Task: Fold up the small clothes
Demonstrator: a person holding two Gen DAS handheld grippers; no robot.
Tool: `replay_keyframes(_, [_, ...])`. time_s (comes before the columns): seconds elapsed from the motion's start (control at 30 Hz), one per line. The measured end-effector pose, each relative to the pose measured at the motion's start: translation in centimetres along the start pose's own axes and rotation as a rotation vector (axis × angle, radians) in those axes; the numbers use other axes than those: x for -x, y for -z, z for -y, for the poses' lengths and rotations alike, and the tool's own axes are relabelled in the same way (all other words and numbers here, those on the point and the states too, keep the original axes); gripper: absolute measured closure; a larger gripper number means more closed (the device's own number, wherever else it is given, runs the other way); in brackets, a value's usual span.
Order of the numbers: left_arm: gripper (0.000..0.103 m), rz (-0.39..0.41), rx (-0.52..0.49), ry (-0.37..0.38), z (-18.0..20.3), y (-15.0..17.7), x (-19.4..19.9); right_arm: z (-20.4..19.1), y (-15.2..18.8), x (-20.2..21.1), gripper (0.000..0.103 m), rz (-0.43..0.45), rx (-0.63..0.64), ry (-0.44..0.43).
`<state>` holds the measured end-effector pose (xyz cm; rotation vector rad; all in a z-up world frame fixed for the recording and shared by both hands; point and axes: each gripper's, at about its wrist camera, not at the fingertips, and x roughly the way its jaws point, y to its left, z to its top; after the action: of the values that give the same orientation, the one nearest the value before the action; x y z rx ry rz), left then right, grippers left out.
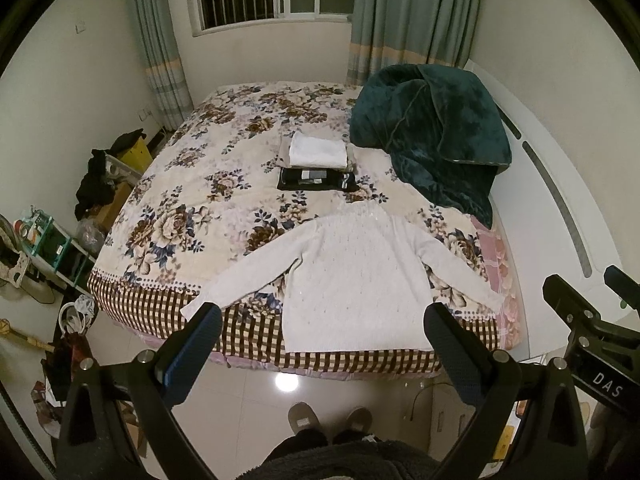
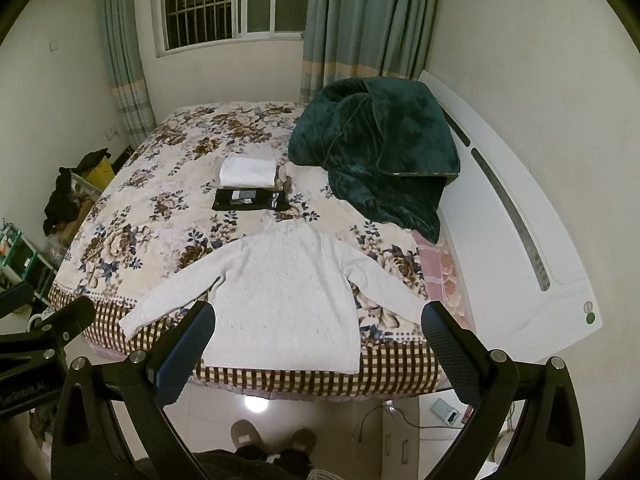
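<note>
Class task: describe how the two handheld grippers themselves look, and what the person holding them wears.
Each gripper, left and right, has a black frame with silver bolts. Its two jaws carry dark blue textured pads. In the left wrist view the right gripper's body shows white letters "DAS". The person wears a dark fleecy garment and grey-brown slippers.

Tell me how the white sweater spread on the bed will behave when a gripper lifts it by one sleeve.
The white sweater is a loose knit lying flat, so it will probably drape and sag. It looks light. Its hem lies at the edge of the bed, so it may slide off.
</note>
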<state>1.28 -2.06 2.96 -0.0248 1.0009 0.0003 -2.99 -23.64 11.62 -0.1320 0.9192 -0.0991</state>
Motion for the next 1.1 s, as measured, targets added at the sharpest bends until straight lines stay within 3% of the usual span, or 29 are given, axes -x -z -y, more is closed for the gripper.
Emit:
replay_keyframes(0.43, [0.000, 0.019, 0.010, 0.005, 0.6, -1.3, 0.3, -0.3, -0.5, 0.2, 0.000, 0.010, 0.005, 0.002])
replay_keyframes(1.1, [0.000, 0.037, 0.015, 0.010, 0.1, -0.2, 0.7, -0.3, -0.7, 1.3, 0.000, 0.023, 0.006, -0.002])
